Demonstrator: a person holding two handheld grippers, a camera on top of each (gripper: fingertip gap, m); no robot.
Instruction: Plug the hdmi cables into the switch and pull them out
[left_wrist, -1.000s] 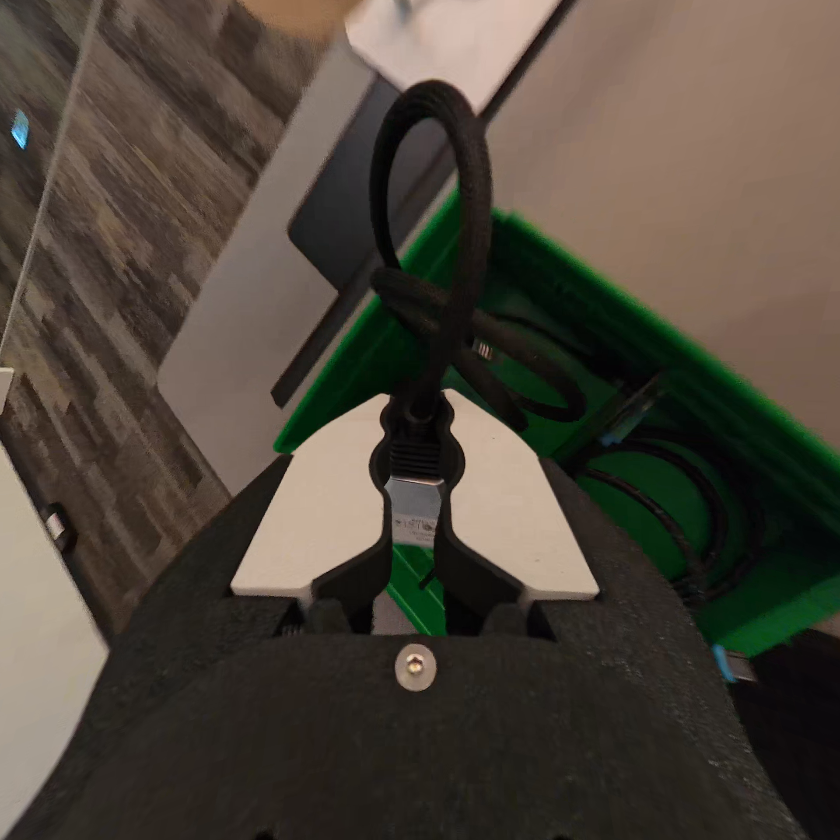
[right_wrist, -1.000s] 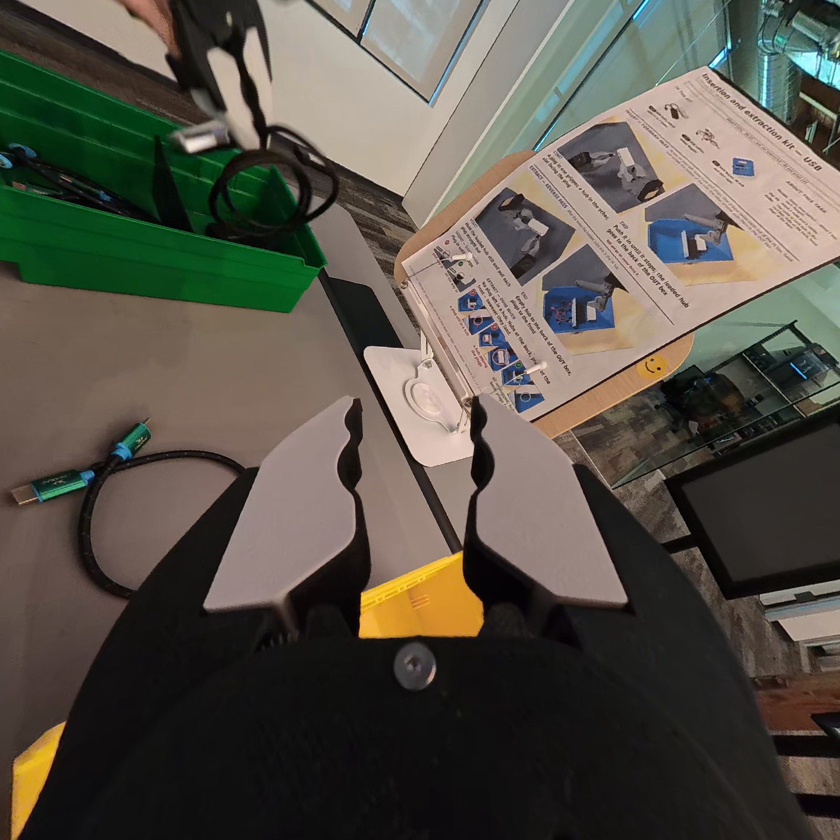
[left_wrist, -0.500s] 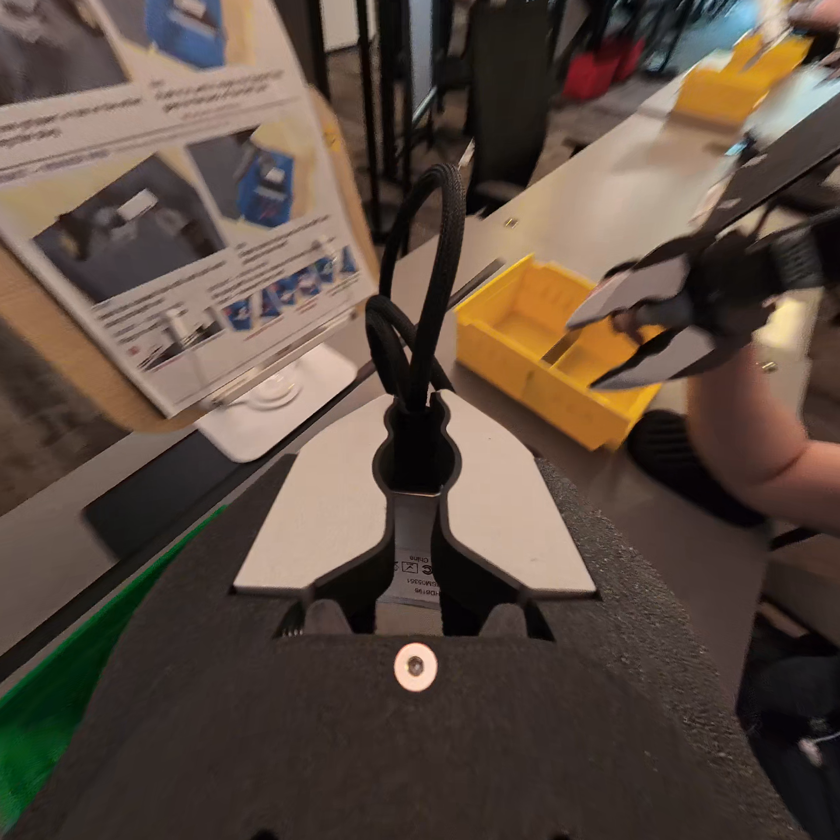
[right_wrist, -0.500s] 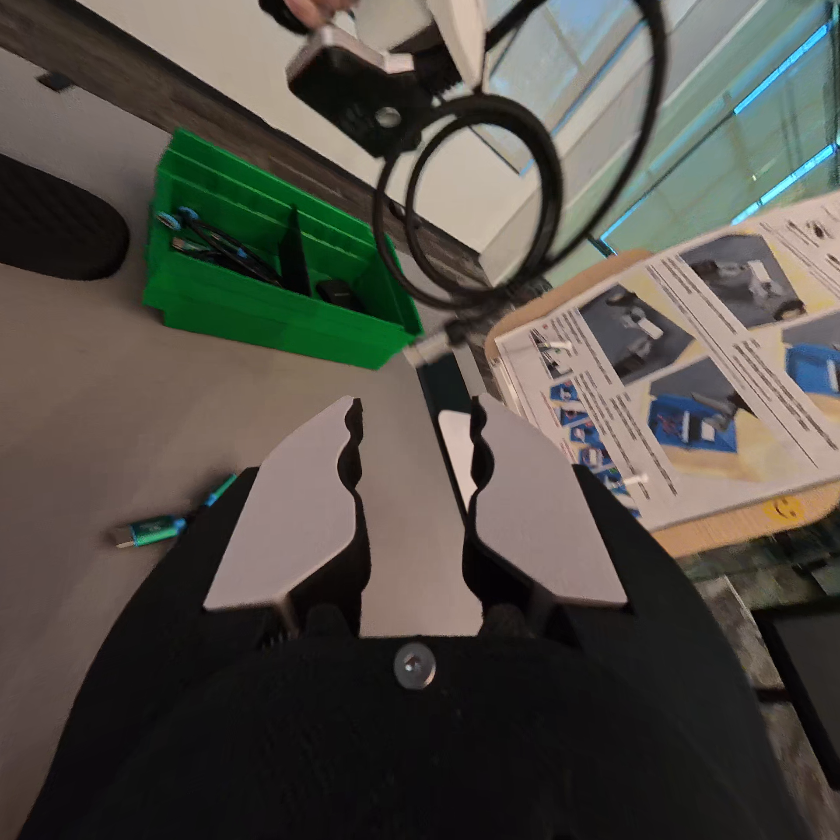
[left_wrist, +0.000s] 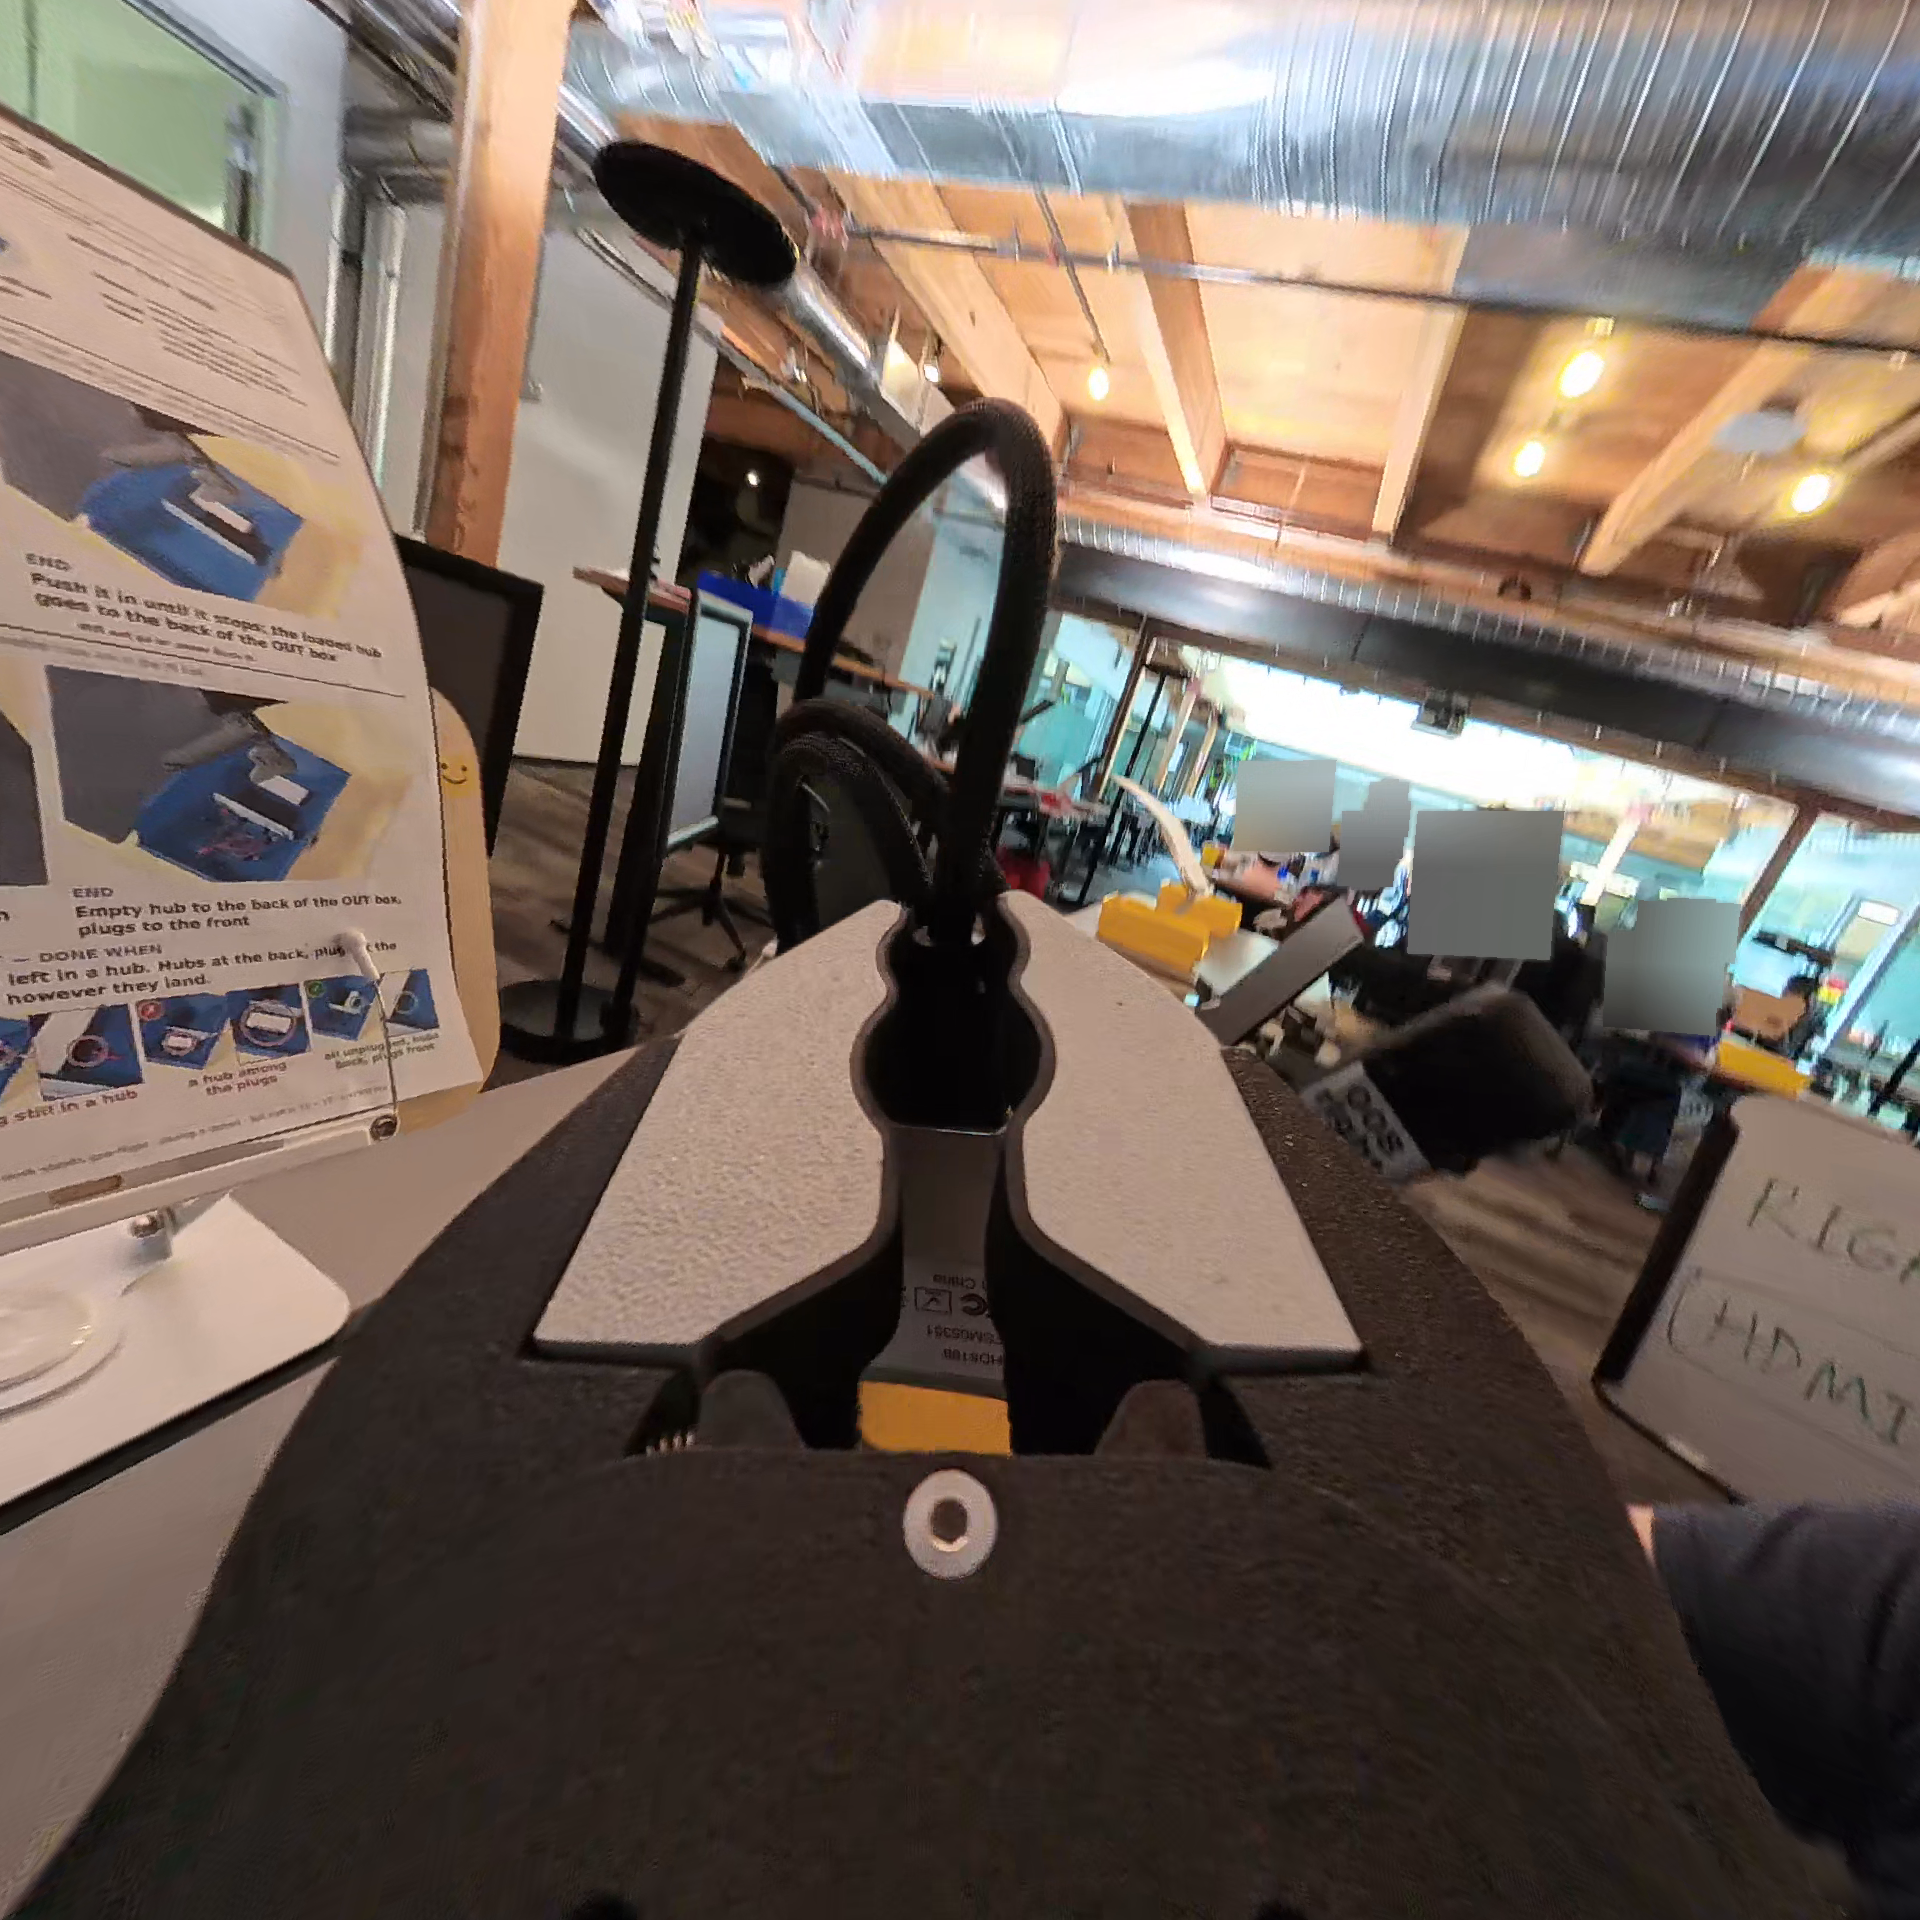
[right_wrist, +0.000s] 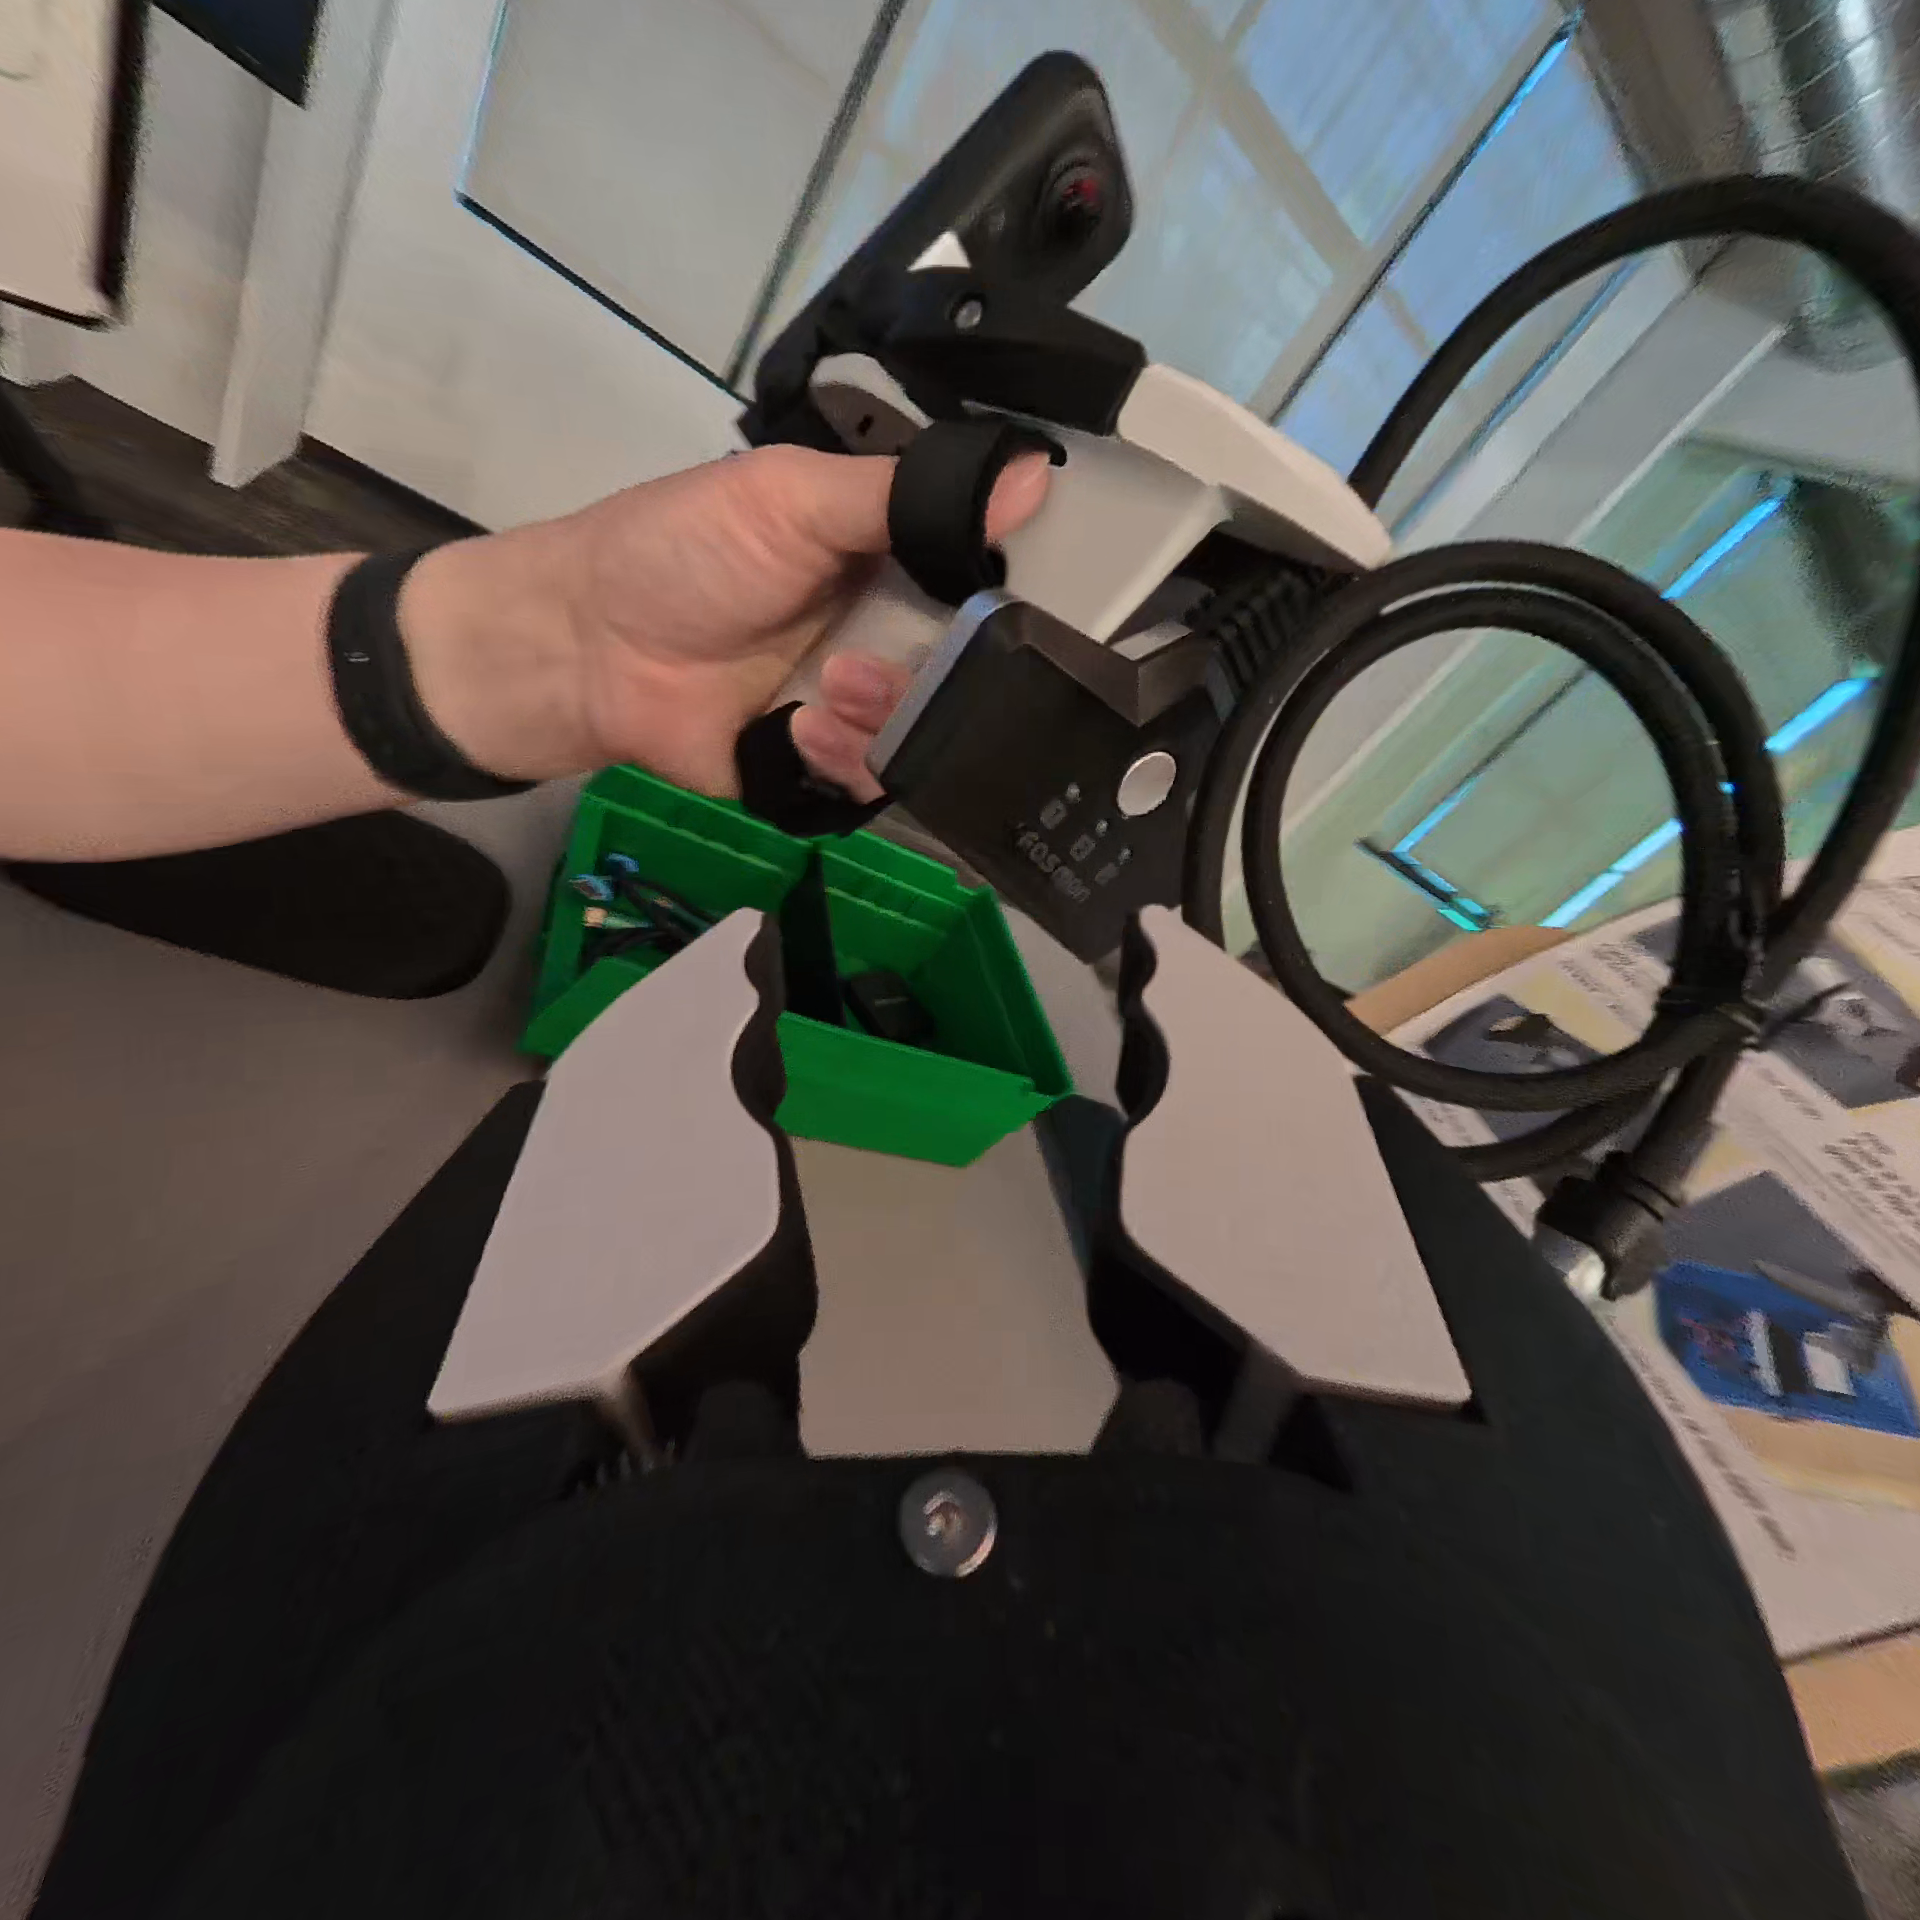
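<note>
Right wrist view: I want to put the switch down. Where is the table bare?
Bare grey table lies before the green bin, beside the black pad. Crowded: the bin's cables, the instruction sheet, and the air, where the left gripper holds switch and coiled cable.

Two grippers show: the left gripper (left_wrist: 951, 925) with two fingers (left_wrist: 727, 1164) clamped on one switch (right_wrist: 1023, 790), and the right gripper (right_wrist: 945, 956) with two fingers (right_wrist: 644, 1174) spread apart. One coiled black cable (right_wrist: 1496, 862) hangs beside the switch. One green bin (right_wrist: 894, 1091) sits beyond the right fingers, one instruction sheet (left_wrist: 197, 727) left of the left fingers
</note>
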